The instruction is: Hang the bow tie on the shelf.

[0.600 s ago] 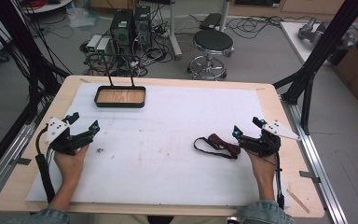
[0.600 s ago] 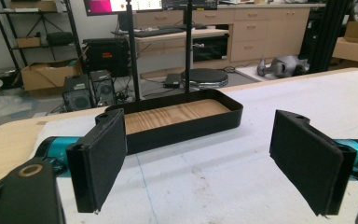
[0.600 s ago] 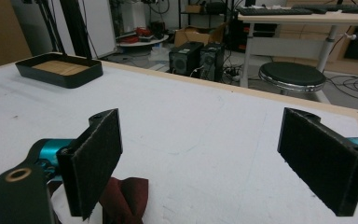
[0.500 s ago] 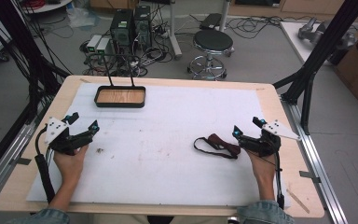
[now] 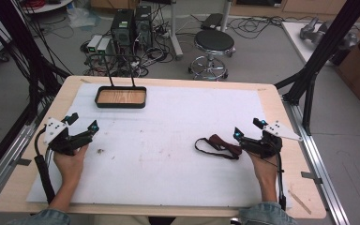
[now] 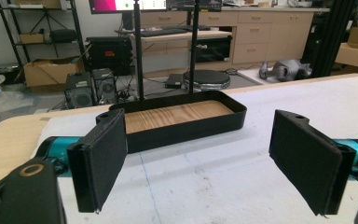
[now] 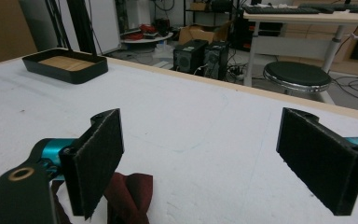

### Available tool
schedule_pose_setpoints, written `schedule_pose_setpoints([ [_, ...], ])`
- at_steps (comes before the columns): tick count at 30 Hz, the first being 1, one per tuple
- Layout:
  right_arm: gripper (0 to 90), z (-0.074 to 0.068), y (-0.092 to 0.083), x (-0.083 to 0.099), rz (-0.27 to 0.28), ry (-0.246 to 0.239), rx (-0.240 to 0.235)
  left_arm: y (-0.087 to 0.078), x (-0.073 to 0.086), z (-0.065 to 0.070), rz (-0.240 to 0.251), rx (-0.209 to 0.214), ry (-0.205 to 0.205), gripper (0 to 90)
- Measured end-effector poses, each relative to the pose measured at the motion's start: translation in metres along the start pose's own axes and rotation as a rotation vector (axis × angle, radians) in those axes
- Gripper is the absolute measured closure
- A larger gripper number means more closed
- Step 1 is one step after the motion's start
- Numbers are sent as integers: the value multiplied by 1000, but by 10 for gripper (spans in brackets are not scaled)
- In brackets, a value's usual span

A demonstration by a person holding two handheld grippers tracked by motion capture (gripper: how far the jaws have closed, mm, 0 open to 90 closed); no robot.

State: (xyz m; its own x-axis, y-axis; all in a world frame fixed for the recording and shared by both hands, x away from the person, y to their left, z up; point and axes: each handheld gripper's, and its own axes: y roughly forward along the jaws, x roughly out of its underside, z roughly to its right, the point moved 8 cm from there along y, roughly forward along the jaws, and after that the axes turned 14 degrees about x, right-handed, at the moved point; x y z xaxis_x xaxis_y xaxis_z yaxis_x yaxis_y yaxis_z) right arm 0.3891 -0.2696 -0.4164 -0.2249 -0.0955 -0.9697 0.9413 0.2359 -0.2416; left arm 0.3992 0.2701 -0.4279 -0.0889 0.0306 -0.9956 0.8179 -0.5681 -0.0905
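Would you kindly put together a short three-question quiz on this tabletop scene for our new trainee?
1. True or false: the right tongs are clamped on the dark red bow tie.
2. Multiple choice: where does the black tray with the wooden bottom sit? A) at the far left of the table; B) beside the right hand; C) at the near edge.
3. Fill in: the jaws of the left tongs stand ____.

Key
1. False: their jaws stand apart and the bow tie lies on the white sheet, beside and below the left jaw in the right gripper view.
2. A.
3. Open, with nothing between them.
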Motion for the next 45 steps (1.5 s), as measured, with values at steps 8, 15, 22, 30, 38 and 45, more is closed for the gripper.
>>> schedule_pose_setpoints([
  [8, 143, -2, 1, 1, -9, -5, -12, 0, 0, -1, 1, -2, -3, 195],
  [15, 197, -5, 2, 5, -35, -28, -34, 1, 1, -1, 4, -3, -8, 196],
  [22, 270, -11, 6, 12, -78, -54, -82, 1, 1, -1, 9, -1, -12, 197],
  [30, 337, -19, 18, 33, -203, -87, -142, 2, 1, -1, 4, 3, -15, 198],
  [38, 444, -30, 25, 50, -297, -142, -195, 3, 2, -1, 3, 6, -21, 198],
  [45, 513, -34, 27, 58, -335, -162, -218, 4, 3, -2, 4, 5, -30, 200],
])
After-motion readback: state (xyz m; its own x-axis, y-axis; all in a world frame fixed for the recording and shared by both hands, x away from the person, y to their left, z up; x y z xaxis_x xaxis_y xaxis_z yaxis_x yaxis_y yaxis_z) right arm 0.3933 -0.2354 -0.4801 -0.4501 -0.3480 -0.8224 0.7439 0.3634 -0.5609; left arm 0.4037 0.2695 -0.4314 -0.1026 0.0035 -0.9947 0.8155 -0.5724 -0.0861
